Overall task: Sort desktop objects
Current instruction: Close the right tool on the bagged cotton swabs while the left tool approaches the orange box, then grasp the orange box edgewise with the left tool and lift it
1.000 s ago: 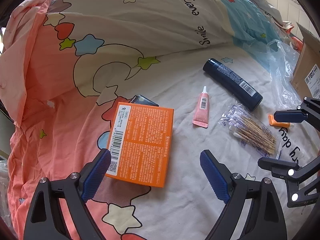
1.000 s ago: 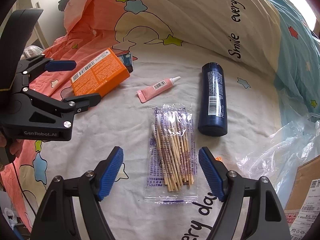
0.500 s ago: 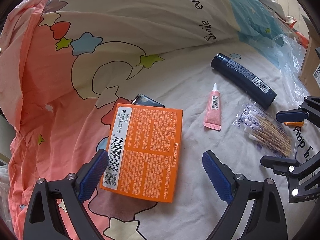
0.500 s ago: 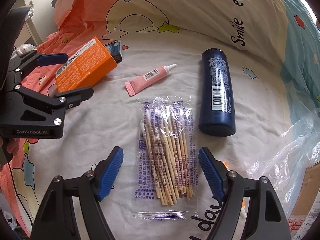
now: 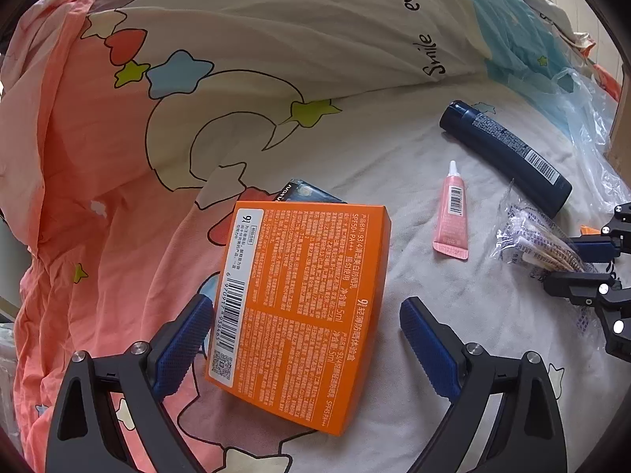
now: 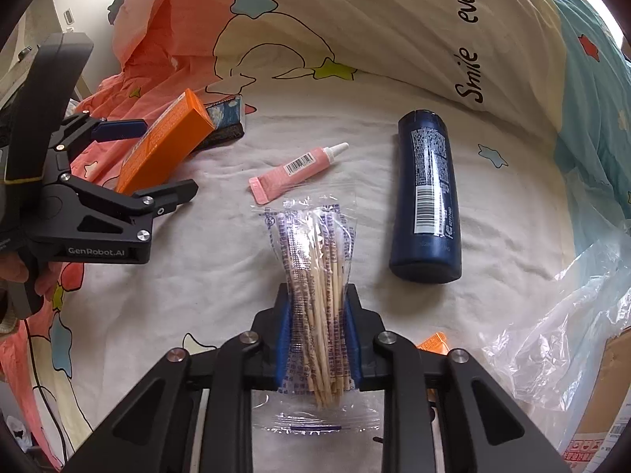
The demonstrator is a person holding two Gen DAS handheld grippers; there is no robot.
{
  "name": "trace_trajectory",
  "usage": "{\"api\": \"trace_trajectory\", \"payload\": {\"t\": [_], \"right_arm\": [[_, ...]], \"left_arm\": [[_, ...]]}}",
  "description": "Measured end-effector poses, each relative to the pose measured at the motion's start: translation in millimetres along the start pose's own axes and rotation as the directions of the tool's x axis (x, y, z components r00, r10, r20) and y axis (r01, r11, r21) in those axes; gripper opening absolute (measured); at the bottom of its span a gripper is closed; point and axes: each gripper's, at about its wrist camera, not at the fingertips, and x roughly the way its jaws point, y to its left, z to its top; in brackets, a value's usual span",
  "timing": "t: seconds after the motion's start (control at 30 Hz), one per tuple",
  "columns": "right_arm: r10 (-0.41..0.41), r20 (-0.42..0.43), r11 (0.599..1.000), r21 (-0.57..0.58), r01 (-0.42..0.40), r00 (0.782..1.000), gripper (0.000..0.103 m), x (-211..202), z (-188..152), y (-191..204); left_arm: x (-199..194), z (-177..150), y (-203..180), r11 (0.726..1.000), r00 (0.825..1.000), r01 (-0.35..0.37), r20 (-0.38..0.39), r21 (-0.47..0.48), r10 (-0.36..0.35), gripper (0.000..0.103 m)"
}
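Observation:
An orange box [image 5: 299, 299] lies flat on the bedsheet, between the open jaws of my left gripper [image 5: 303, 339]; it also shows in the right wrist view [image 6: 165, 146]. A dark packet [image 5: 307, 193] sticks out from under the box's far edge. My right gripper [image 6: 317, 315] is shut on a clear bag of cotton swabs [image 6: 315, 260], which also shows in the left wrist view [image 5: 532, 240]. A pink tube [image 6: 295, 169] and a dark blue bottle [image 6: 428, 197] lie beyond it on the sheet.
A bunched cartoon-print duvet [image 5: 315, 39] rises behind the objects. A crumpled clear plastic bag [image 6: 552, 335] and a cardboard box [image 6: 607, 414] lie at the right. A small orange item [image 6: 434, 343] peeks out beside the right gripper.
My right gripper has closed on the swab bag. My left gripper has moved forward so its open jaws now straddle the orange box.

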Motion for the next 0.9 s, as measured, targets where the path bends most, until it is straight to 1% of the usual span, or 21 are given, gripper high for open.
{"api": "trace_trajectory", "payload": {"t": [0.07, 0.23, 0.27, 0.33, 0.37, 0.4, 0.57, 0.9], "right_arm": [[0.007, -0.002, 1.000, -0.003, -0.007, 1.000, 0.022, 0, -1, 2], [0.012, -0.002, 1.000, -0.014, -0.012, 1.000, 0.022, -1, 0, 5], [0.018, 0.000, 1.000, -0.013, -0.018, 1.000, 0.022, -2, -1, 5], [0.019, 0.004, 1.000, -0.014, -0.019, 1.000, 0.022, -3, -1, 6], [0.017, 0.004, 1.000, -0.010, -0.017, 1.000, 0.022, -3, 1, 8], [0.016, 0.001, 1.000, 0.001, -0.016, 1.000, 0.022, -1, 8, 15], [0.013, -0.003, 1.000, 0.007, -0.013, 1.000, 0.022, -1, 8, 19], [0.007, 0.002, 1.000, -0.004, -0.007, 1.000, 0.022, -18, 17, 34]], "left_arm": [[4, -2, -2, 1.000, 1.000, -0.010, -0.014, 0.015, 0.010, 0.099], [7, -4, 3, 1.000, 1.000, 0.011, -0.028, -0.018, -0.011, 0.099], [8, -4, 5, 0.999, 0.999, 0.027, -0.033, -0.030, -0.028, 0.097], [8, -3, 10, 0.994, 0.994, 0.090, -0.051, -0.061, -0.093, 0.087], [8, -3, 13, 0.992, 0.992, 0.104, -0.059, -0.077, -0.109, 0.087], [8, -3, 13, 0.991, 0.992, 0.110, -0.061, -0.079, -0.115, 0.086], [2, -4, 13, 0.989, 0.990, 0.128, -0.058, -0.076, -0.132, 0.085], [-21, -3, 6, 0.986, 0.986, 0.158, -0.050, -0.061, -0.161, 0.084]]}}
